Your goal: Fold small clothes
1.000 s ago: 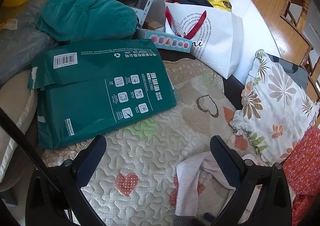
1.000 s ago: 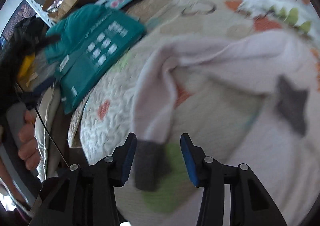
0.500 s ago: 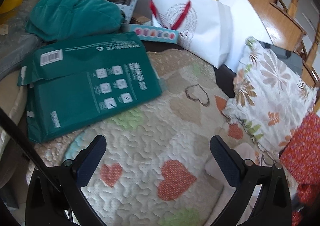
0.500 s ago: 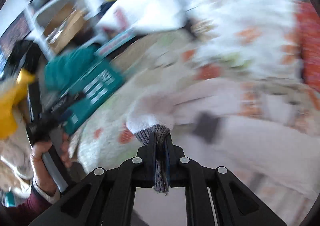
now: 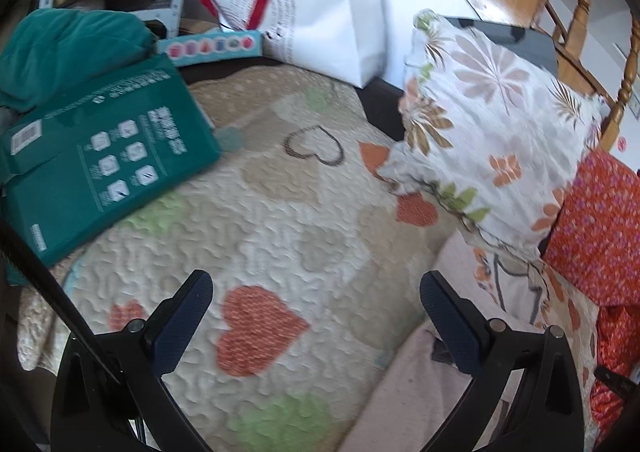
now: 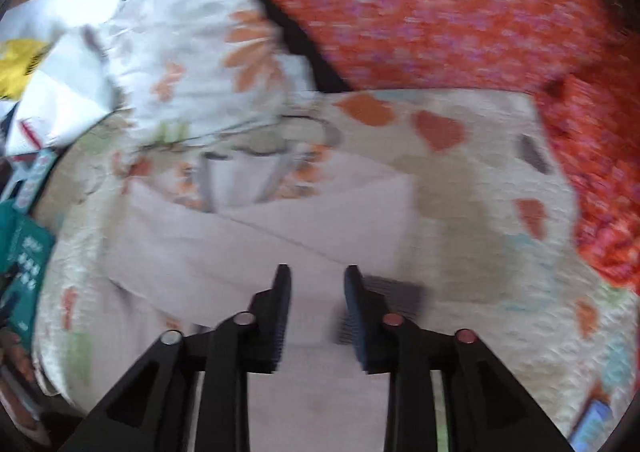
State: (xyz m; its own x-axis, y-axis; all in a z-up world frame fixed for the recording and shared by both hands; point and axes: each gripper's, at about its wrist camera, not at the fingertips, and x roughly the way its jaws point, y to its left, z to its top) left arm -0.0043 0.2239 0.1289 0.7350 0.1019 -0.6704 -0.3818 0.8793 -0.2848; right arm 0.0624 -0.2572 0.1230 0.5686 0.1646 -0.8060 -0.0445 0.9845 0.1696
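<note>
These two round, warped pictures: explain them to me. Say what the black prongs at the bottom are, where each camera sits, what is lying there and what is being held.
No robot here: a person holds a pair of tongs in each hand, each with a wide-angle camera looking along its two fingers.

The left view shows the left tongs open and empty above a heart-patterned quilt. On the quilt lie a green package and a floral pillow; a white paper bag stands behind.

The right view, blurred, shows the right tongs with a gap between the fingers, gripping nothing. Under them lies a pale pink garment, partly folded, with a grey cuff beside the tongs. Red patterned fabric lies beyond.
</note>
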